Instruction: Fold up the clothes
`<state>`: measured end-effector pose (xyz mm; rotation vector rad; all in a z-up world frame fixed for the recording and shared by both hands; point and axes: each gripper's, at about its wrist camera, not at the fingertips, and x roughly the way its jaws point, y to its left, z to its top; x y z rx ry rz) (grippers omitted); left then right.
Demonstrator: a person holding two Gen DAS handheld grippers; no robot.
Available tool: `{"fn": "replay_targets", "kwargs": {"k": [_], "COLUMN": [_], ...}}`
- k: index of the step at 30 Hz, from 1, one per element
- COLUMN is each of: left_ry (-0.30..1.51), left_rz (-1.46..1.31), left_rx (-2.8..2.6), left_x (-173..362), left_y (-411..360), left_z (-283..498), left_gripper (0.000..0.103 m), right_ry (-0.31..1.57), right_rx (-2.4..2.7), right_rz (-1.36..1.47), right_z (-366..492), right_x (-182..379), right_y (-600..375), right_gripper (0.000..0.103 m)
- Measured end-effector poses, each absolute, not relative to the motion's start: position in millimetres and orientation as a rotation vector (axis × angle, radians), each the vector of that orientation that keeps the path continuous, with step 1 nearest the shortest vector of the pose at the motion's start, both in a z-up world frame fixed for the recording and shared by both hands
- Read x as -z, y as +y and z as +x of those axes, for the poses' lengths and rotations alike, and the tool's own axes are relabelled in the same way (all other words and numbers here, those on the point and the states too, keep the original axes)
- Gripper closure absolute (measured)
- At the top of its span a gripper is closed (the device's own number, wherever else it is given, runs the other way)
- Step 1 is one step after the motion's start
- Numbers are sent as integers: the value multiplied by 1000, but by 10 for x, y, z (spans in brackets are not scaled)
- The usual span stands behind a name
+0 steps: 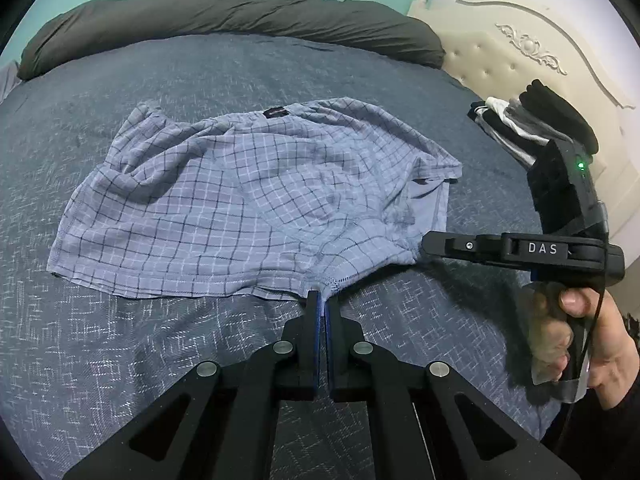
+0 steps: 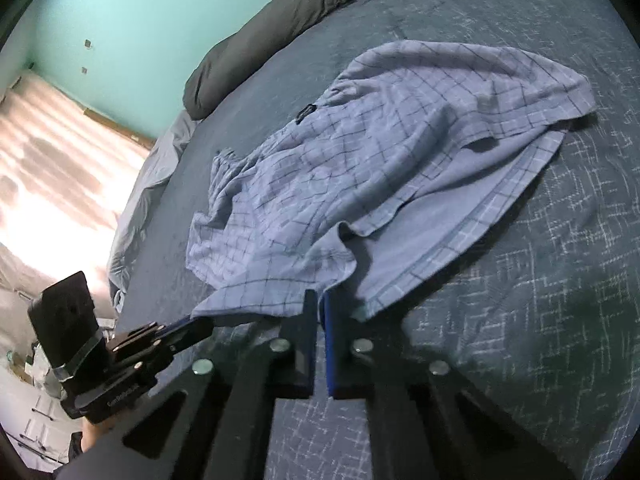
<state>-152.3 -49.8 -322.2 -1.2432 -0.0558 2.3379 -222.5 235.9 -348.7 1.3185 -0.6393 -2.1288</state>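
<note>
Both tools are pinching the near hem of the shorts [image 1: 248, 200] lying ahead on the bed [image 1: 120, 360]: left tool [image 1: 322, 300], right tool [image 2: 320, 300]. Thin bites risk slipping if pulled unevenly, bunching the fabric.

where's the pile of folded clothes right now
In the left wrist view, the dark folded clothes pile sits far right on the blue bed cover, beside the cream headboard, behind the right gripper.
</note>
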Motion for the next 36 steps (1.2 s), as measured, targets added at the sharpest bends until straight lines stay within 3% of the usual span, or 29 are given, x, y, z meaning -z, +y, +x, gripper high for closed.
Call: {"fn": "replay_targets", "kwargs": {"k": [8, 14, 23, 26, 27, 28, 31, 36], "left_ry": [-28, -38, -175, -221, -236, -252, -290, -385], "left_rz": [-1216, -1248, -1273, -1281, -1283, -1286, -1276, -1282], "left_rx": [-2346, -2354, -2356, -2355, -2355, -2354, -2419, -2521], "left_x": [3075, 3079, 3104, 3113, 3116, 3118, 3094, 3158], "left_y": [-571, -690, -842, -892, -909, -926, -1077, -1290], "left_z": [-1372, -1265, -1353, -1383, -1393, -1403, -1490, -1762], "left_gripper": [102, 102, 100, 88, 77, 68, 63, 63], "right_ry": [-624, -625, -694, -761, -776, -791, -864, -1030], "right_rx": [2105, 2021, 1987, 2014, 2041, 2069, 2180, 2292], "right_rz": [1292, 1401, 1415, 1368, 1343, 1317, 1261, 1287], "right_z": [-2060, -1982, -2014, -2069, -2095, -2122, -2256, -2494], "right_x": [3234, 3405, 3453, 3362, 3308, 3253, 3207, 3380], "right_y": [2403, 2327, 2425, 2594, 2671, 2748, 3012, 3415], "right_gripper": [102, 102, 99, 99, 99, 97, 69, 66]}}
